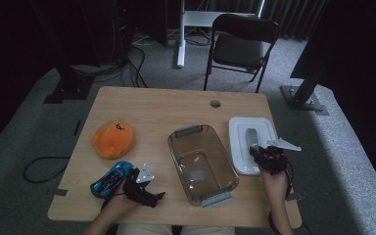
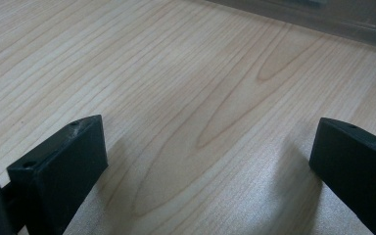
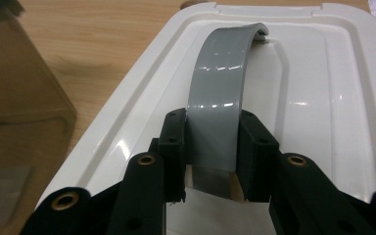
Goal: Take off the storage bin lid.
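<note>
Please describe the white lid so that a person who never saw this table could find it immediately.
Start from the wooden table and go to its right edge, beside the clear brown container. There lies the white lid, flat and rectangular. Unlike its neighbours, it carries an arched grey handle across its middle, and the right tool is shut on that handle.

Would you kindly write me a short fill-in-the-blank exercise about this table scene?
1. The right gripper is shut on the lid's grey ____.
2. The lid lies to the ____ of the clear tub in the high view.
3. The left gripper's jaws stand ____ over bare table.
4. The plush toy is ____.

Answers: handle; right; open; orange
</note>
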